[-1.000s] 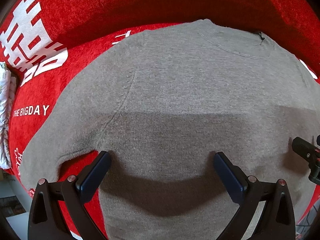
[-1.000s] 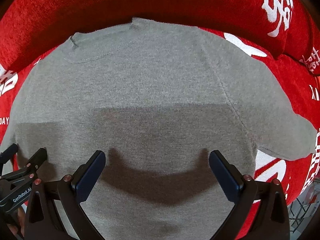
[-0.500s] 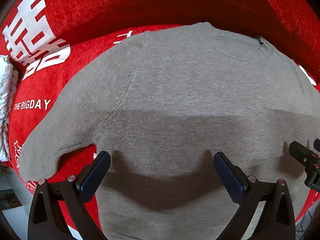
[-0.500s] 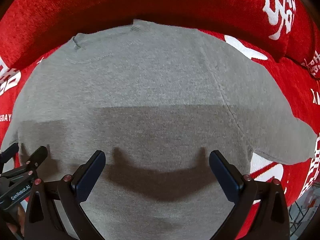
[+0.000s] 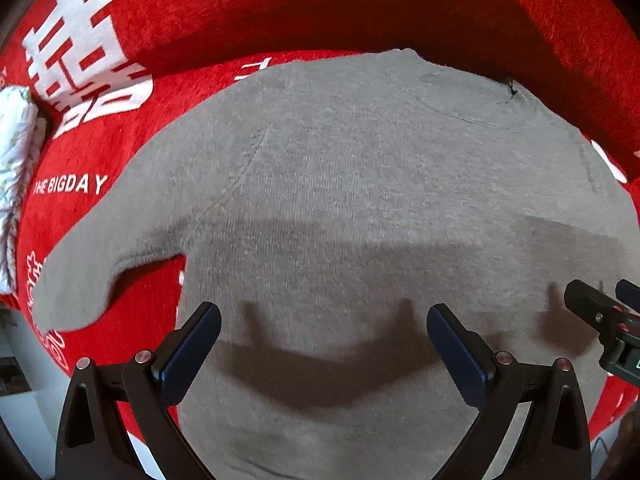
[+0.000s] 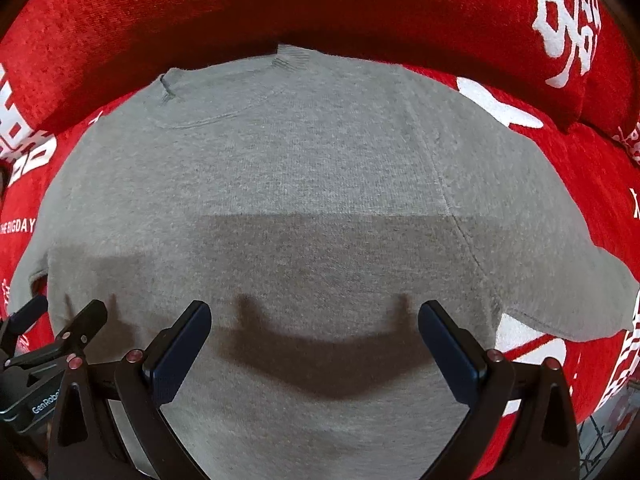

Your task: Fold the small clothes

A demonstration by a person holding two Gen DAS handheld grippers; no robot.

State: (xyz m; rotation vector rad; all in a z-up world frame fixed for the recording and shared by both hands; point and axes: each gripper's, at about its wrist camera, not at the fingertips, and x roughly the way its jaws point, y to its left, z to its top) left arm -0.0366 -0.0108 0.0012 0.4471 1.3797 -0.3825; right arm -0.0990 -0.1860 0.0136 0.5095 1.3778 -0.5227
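Note:
A grey short-sleeved knit top (image 5: pixel 360 208) (image 6: pixel 304 184) lies flat on a red sofa seat, collar toward the backrest. Its left sleeve (image 5: pixel 92 272) and right sleeve (image 6: pixel 560 304) spread outward. My left gripper (image 5: pixel 324 336) hovers open above the lower left of the body, nothing between its fingers. My right gripper (image 6: pixel 314 336) hovers open above the lower right of the body, also holding nothing. Each gripper shows at the edge of the other's view: the right gripper (image 5: pixel 596 320) in the left wrist view, the left gripper (image 6: pixel 60 328) in the right wrist view.
The red sofa cover (image 5: pixel 80 148) (image 6: pixel 580 168) carries white characters and the words "THE BIGDAY". The backrest (image 5: pixel 360 4) rises just behind the collar. A white patterned cloth (image 5: pixel 12 160) sits at the far left. The seat's front edge and floor (image 6: pixel 604 424) show at lower right.
Both grippers have drawn back slightly toward the hem, so more of the top and sleeves shows. Both stay open. The top has not moved.

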